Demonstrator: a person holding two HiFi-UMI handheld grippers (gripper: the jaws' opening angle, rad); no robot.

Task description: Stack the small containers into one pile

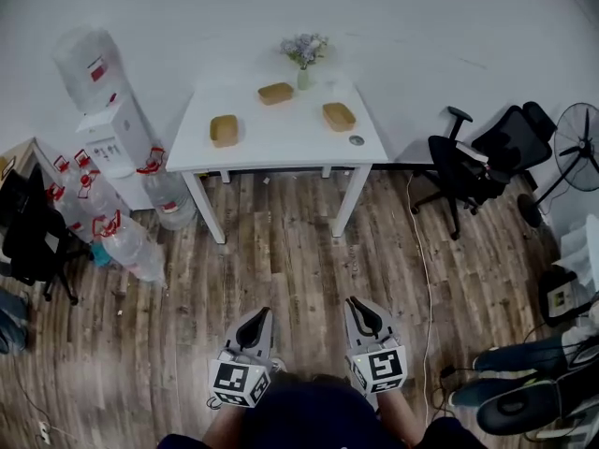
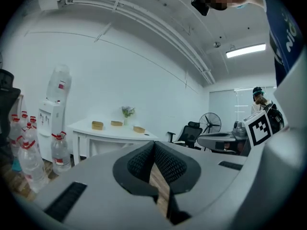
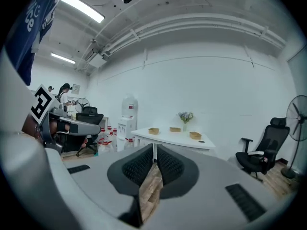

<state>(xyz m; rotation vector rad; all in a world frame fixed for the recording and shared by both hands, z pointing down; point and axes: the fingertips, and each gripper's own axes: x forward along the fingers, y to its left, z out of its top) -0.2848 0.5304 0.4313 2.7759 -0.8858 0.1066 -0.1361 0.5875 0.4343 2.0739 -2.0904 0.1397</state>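
Three small brown containers lie apart on a white table (image 1: 281, 143) across the room: one at the left (image 1: 224, 130), one at the back (image 1: 275, 93), one at the right (image 1: 339, 116). They also show far off in the left gripper view (image 2: 98, 125) and in the right gripper view (image 3: 154, 131). My left gripper (image 1: 255, 318) and right gripper (image 1: 360, 307) hover over the wooden floor, well short of the table. Both are shut, tips touching, with nothing between them.
A small vase of flowers (image 1: 304, 59) and a dark round thing (image 1: 357, 140) share the table. A water dispenser (image 1: 108, 120) and several water bottles (image 1: 131, 246) stand at the left. A black office chair (image 1: 473, 171) and a fan (image 1: 573, 162) stand at the right. Another chair (image 1: 33, 237) sits far left.
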